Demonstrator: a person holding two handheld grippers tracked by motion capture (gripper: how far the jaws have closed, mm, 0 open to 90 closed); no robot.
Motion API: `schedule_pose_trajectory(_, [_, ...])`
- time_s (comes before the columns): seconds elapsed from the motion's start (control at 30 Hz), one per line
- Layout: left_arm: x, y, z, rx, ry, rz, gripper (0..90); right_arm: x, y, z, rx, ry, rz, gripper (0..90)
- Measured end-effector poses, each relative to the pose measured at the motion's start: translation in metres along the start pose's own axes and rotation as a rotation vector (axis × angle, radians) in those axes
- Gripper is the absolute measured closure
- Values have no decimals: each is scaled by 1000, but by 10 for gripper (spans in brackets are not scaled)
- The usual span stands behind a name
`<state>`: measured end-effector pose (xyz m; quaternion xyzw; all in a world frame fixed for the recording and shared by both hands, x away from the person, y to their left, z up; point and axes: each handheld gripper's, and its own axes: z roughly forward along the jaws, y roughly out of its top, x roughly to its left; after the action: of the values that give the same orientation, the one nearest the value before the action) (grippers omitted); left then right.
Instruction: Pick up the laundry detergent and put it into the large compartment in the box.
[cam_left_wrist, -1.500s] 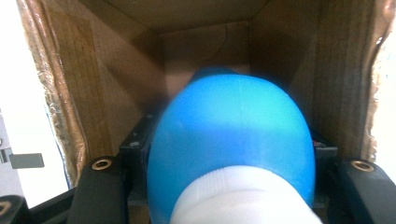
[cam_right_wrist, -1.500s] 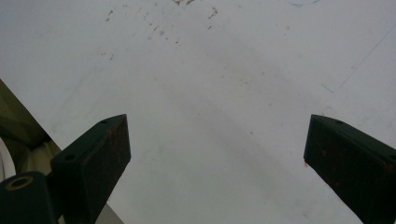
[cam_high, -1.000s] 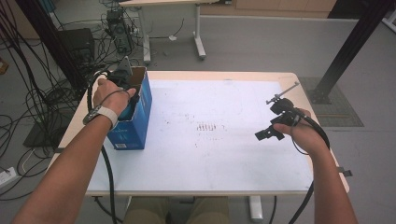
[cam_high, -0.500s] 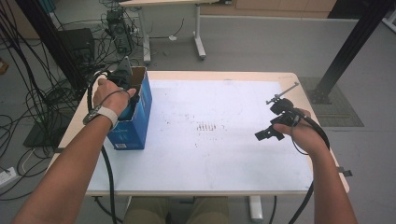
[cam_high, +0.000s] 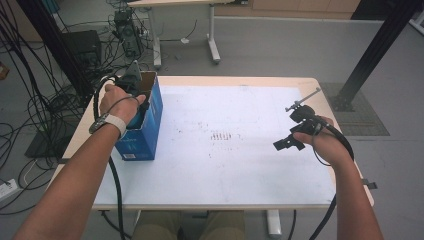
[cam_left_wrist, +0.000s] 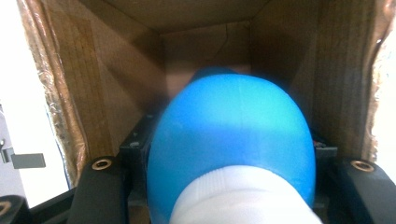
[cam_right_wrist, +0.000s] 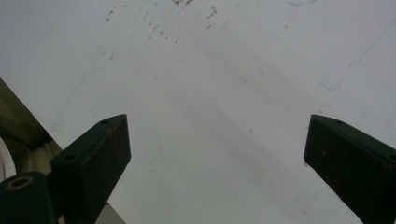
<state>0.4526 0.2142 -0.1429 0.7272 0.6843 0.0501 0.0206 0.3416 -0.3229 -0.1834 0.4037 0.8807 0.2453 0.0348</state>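
Held thing: a blue rounded object with a white end (cam_left_wrist: 231, 149), clamped between the left gripper's (cam_high: 131, 87) jaws and sitting inside the open cardboard box (cam_high: 150, 117).
Box: brown inside, blue outside; its walls close around the left gripper on every side.
Done, by my reading: the object is lowered into the box.
Left to do: letting go and pulling the gripper out.
Right gripper (cam_right_wrist: 217, 154): jaws wide apart, nothing between them, above the bare white table (cam_high: 240, 165), well apart from the box.
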Motion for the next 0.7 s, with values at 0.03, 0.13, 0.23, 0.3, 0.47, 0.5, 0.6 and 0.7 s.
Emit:
schedule_pose_trajectory(0.03, [0, 0, 0, 0, -1, 0, 380, 0, 0, 0, 0, 0, 1, 70])
schedule_pose_trajectory(0.13, [0, -1, 0, -3, 0, 0, 380, 0, 0, 0, 2, -1, 2, 70])
schedule_pose_trajectory(0.23, [0, -1, 0, -2, 1, -1, 380, 0, 0, 0, 2, 1, 1, 70])
schedule_pose_trajectory(0.3, [-1, -1, 0, -2, 2, -1, 380, 1, 0, 0, -1, 1, -1, 70])
schedule_pose_trajectory(0.47, [0, -1, 0, -3, 0, -3, 380, 0, -1, 0, -1, 0, 0, 70])
schedule_pose_trajectory(0.5, [0, -1, 0, -4, 0, -2, 380, 0, -1, 0, -3, 1, 0, 70])
schedule_pose_trajectory(0.6, [0, -2, 0, -5, 1, -2, 380, 0, -2, 0, -2, 0, 1, 70])
schedule_pose_trajectory(0.7, [-1, -2, 0, -5, 1, -3, 380, 0, -2, 0, -2, 0, 0, 69])
